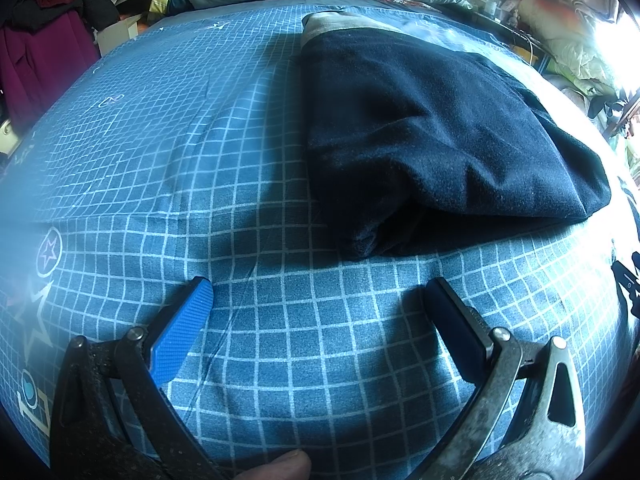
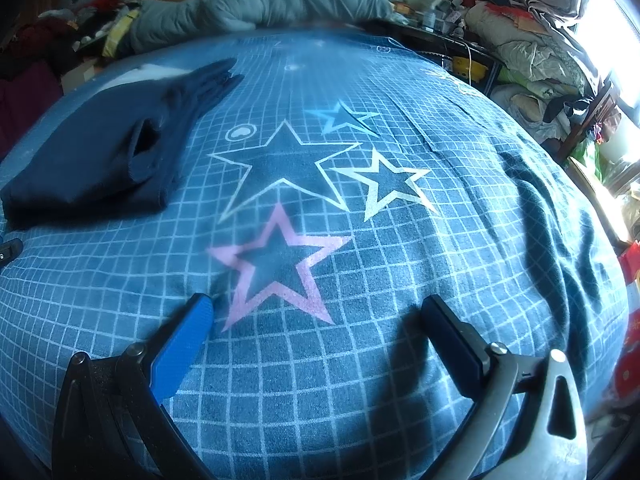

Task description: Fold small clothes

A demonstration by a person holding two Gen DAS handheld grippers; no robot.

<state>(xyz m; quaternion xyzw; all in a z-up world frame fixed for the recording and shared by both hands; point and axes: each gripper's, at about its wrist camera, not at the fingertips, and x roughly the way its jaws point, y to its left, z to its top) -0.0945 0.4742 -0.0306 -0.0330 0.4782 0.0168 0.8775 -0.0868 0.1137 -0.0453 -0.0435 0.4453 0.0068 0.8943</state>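
Garment folded on bedsheet | grey duvet behind | both hand-held grippers spread, empty

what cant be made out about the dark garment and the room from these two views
- Dark garment: its type; folded over itself, underside hidden, both views.
- Its far end: hazy in the left wrist view.
- Clutter by the window: glare washes it out, items too small.
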